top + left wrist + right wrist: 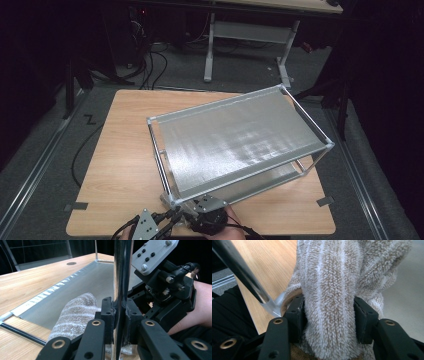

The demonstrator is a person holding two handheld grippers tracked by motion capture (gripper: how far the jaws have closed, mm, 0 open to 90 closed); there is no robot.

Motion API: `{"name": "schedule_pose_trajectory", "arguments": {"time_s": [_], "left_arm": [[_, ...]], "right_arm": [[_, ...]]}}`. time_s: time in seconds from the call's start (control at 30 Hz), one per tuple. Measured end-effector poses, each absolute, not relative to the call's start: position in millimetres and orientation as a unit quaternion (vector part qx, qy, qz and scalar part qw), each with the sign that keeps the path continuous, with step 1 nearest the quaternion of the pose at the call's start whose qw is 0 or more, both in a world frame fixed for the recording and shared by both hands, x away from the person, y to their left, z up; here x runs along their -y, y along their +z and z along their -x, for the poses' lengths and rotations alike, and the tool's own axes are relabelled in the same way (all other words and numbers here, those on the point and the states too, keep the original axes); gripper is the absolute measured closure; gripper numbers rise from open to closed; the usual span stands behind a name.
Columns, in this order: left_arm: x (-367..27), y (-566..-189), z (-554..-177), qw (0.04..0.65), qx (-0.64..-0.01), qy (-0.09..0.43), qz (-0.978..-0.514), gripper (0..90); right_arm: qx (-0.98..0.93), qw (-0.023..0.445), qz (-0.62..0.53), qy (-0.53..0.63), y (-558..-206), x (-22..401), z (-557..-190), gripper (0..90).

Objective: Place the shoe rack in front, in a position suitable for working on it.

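A two-level metal rack (pixel 240 140) stands at an angle on the wooden table (pixel 125 150). At its near corner, my left gripper (pixel 169 216) is shut on the upright chrome post (pixel 121 270), with the pads of the left gripper (pixel 121 315) pressed to both sides of it. My right gripper (pixel 328 317) is shut on a bunched beige striped towel (pixel 329 285). In the left gripper view the towel (pixel 75 315) lies on the lower shelf (pixel 82 280) just beyond the post. The right gripper's body (pixel 209 216) sits close beside the left one.
The rack covers most of the table's right half; bare wood (pixel 120 130) lies to its left. A thin black bar (pixel 22 333) of the rack runs along the table. Desk legs (pixel 209 50) and cables (pixel 150 65) stand on the floor behind.
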State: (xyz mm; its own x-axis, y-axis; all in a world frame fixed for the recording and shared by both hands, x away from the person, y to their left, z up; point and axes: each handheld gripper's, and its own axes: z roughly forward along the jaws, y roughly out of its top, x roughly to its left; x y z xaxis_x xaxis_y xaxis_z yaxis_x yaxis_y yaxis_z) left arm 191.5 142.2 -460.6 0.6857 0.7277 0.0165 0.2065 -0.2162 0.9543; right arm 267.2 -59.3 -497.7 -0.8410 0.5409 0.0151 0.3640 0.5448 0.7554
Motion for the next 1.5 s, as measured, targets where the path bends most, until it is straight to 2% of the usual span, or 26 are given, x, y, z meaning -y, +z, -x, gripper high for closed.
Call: {"name": "schedule_pose_trajectory", "arguments": {"time_s": [0.1, 0.2, 0.8, 1.33, 1.5], "left_arm": [[-141, -460, -191, 0.54, -0.314, 0.242, -0.743, 80.3], [-141, -460, -191, 0.537, -0.312, 0.245, -0.744, 80.2], [-141, -460, -193, 0.541, -0.312, 0.237, -0.744, 80.3], [-139, -460, -192, 0.54, -0.32, 0.24, -0.741, 80.5], [-138, -460, -191, 0.538, -0.323, 0.243, -0.74, 80.4]], "right_arm": [[-0.871, 0.112, -0.277, 0.391, -497, 62, -267, 49.1], [-0.868, 0.138, -0.263, 0.397, -498, 71, -273, 47.9], [-0.852, 0.169, -0.324, 0.375, -498, 126, -301, 48.0], [-0.814, 0.216, -0.417, 0.342, -495, 227, -340, 48.4], [-0.791, 0.237, -0.456, 0.332, -495, 269, -358, 48.4]]}}
